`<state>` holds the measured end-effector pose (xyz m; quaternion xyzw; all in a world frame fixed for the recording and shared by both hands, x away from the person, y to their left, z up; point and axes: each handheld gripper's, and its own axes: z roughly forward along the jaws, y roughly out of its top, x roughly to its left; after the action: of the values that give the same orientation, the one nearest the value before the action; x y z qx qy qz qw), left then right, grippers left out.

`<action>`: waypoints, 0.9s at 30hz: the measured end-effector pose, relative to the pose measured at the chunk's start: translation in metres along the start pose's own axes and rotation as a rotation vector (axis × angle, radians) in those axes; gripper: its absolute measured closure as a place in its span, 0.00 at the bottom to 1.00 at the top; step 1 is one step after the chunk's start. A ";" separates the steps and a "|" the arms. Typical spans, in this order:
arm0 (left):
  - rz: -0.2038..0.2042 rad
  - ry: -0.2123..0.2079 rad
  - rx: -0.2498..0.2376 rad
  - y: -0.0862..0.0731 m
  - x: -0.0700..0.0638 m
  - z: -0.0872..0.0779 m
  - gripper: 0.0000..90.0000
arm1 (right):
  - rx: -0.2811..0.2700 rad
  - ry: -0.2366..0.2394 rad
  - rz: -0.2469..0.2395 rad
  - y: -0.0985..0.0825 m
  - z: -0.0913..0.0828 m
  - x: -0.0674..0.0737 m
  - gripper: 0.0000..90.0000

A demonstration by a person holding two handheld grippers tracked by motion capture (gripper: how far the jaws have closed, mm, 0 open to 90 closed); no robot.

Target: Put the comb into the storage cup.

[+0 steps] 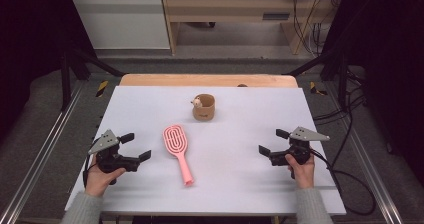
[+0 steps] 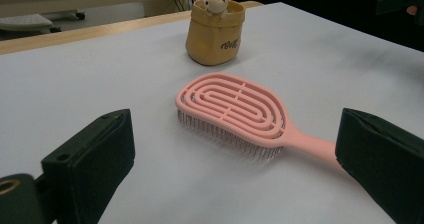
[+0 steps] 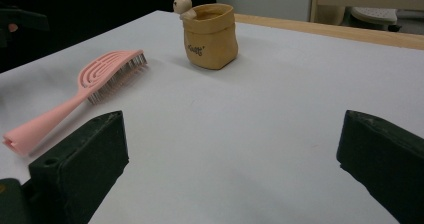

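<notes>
A pink hairbrush (image 1: 177, 151) (image 2: 235, 114) (image 3: 80, 96) lies bristles down in the middle of the white table (image 1: 240, 134), handle toward the near edge. Behind it stands a small tan pouch (image 1: 204, 107) (image 2: 215, 31) (image 3: 210, 34) with a little bear figure (image 1: 196, 102) (image 2: 216, 0) (image 3: 183, 4) on its rim. My left gripper (image 1: 136, 146) (image 2: 235, 159) rests open at the left of the brush, jaws toward it. At the right my right gripper (image 1: 272, 141) (image 3: 235, 159) is open too, nothing between its jaws.
A wooden strip (image 1: 207, 80) runs along the table's far edge. Metal rails (image 1: 45, 144) flank the table on both sides, and cables (image 1: 350, 174) trail off the right gripper. Bare table surface lies between the brush and the right gripper.
</notes>
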<state>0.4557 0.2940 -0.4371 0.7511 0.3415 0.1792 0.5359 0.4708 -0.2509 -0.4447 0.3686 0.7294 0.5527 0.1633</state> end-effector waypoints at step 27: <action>0.012 0.000 0.029 0.008 -0.010 0.007 0.02 | 0.016 -0.002 -0.010 0.000 0.000 -0.001 0.00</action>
<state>0.4556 0.2802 -0.4311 0.7608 0.3394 0.1776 0.5239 0.4711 -0.2514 -0.4447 0.3668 0.7354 0.5457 0.1636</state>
